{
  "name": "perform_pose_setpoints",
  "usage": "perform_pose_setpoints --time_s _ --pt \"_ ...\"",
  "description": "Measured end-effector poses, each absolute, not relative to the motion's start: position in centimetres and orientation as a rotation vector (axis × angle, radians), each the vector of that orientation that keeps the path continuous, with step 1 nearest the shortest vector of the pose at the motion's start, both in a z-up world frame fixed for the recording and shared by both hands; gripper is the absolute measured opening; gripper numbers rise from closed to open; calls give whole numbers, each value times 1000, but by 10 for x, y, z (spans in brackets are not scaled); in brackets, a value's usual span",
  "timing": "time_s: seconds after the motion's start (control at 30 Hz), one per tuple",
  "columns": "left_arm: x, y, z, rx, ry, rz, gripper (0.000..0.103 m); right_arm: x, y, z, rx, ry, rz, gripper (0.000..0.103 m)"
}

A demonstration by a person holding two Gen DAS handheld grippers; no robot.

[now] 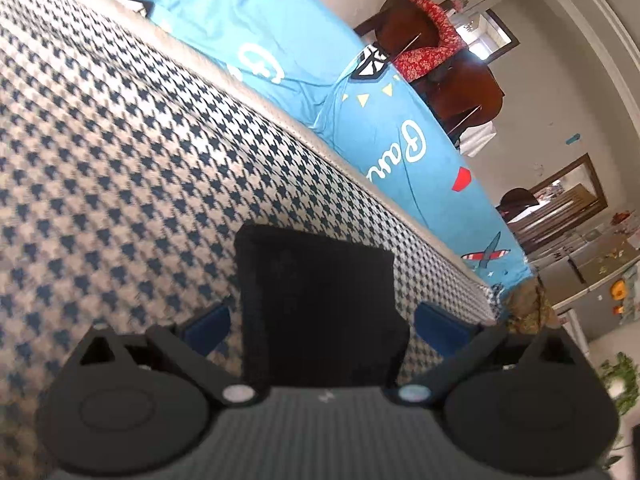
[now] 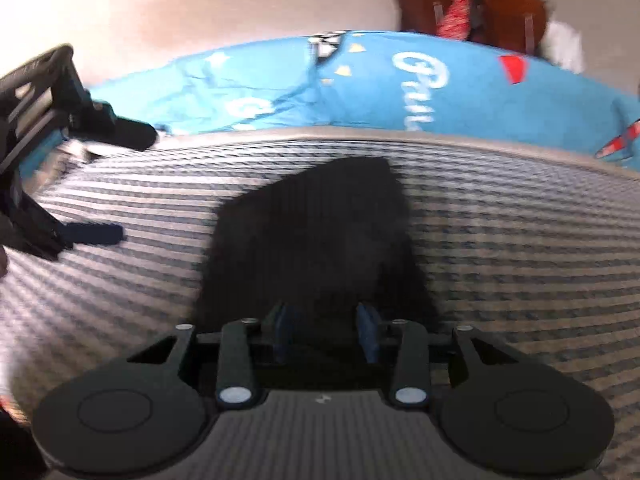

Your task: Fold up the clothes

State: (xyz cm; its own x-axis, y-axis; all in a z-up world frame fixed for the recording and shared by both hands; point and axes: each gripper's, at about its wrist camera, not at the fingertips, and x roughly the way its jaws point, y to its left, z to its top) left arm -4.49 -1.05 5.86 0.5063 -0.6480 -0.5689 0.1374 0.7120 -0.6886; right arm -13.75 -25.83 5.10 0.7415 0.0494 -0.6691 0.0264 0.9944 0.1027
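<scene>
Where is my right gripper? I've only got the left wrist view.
Observer: The right gripper is low over the houndstooth cloth, facing the blue bedsheet.
Operator: Are its fingers open?
Observer: Its blue pads stand a little apart. A dark patch between them hides whether they pinch anything.
Operator: Can it see my left gripper?
Observer: Yes. The left gripper is at the left edge of the right wrist view, fingers wide apart, near the cloth's far edge.

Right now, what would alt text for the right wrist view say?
The right gripper hangs over a houndstooth cloth, its jaws partly open around a dark shape, perhaps a shadow. A blue printed sheet lies beyond, and the left gripper is at the left edge.
</scene>
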Motion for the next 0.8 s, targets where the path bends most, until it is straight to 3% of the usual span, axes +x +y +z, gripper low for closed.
perform_pose_setpoints --time_s 0.1,0.23,0.47,0.8 --pt "-69 0 74 -616 894 -492 103 -142 -252 54 236 724 140 38" --pt "-100 15 94 -602 849 -466 103 -147 -248 53 453 736 257 48" --pt "-141 44 114 -624 811 -449 103 -159 -242 40 860 770 454 48" --pt "-167 71 125 -615 796 -453 103 -199 -244 62 760 697 455 48"
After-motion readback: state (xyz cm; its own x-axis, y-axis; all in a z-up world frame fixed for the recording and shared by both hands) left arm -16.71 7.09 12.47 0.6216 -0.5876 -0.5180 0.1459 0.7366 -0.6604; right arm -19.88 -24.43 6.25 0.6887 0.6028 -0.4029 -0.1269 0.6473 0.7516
